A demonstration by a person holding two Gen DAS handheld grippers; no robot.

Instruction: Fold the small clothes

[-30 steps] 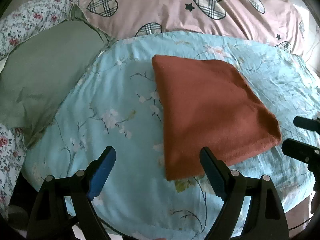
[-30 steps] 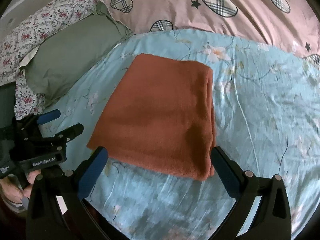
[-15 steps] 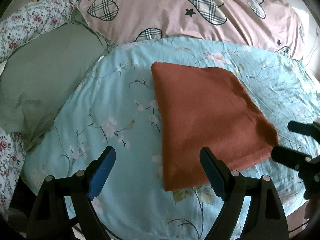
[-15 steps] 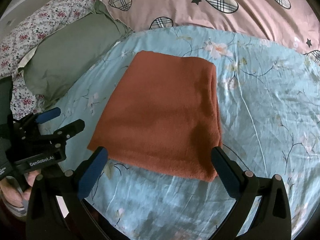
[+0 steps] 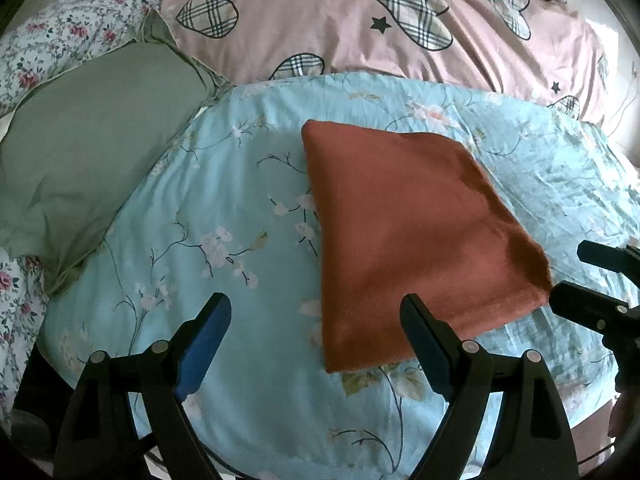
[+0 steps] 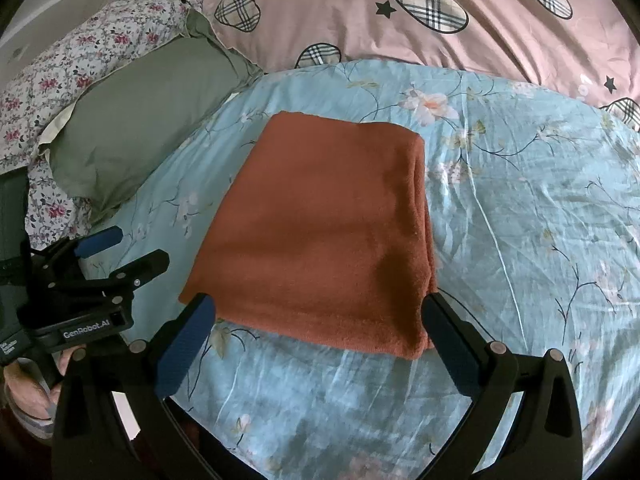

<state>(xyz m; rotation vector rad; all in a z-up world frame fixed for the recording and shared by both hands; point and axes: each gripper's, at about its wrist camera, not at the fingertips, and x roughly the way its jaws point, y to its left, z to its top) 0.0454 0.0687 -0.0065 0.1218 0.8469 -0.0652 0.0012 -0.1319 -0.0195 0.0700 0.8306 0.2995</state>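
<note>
A rust-orange cloth (image 5: pixel 412 240) lies folded flat in a rectangle on the light blue floral bedspread (image 5: pixel 224 208); it also shows in the right wrist view (image 6: pixel 320 248). My left gripper (image 5: pixel 316 344) is open and empty, just off the cloth's near left corner. My right gripper (image 6: pixel 320 340) is open and empty, its fingers straddling the cloth's near edge. The right gripper shows at the right edge of the left wrist view (image 5: pixel 600 280). The left gripper shows at the left of the right wrist view (image 6: pixel 116 252).
A grey-green pillow (image 5: pixel 88 152) lies to the left, beside a floral sheet (image 5: pixel 52 44). A pink quilt with plaid hearts (image 5: pixel 400 24) lies behind the bedspread. The bed's near edge is just below the grippers.
Both grippers have drawn back slightly from the cloth and stayed open. The cloth has not moved.
</note>
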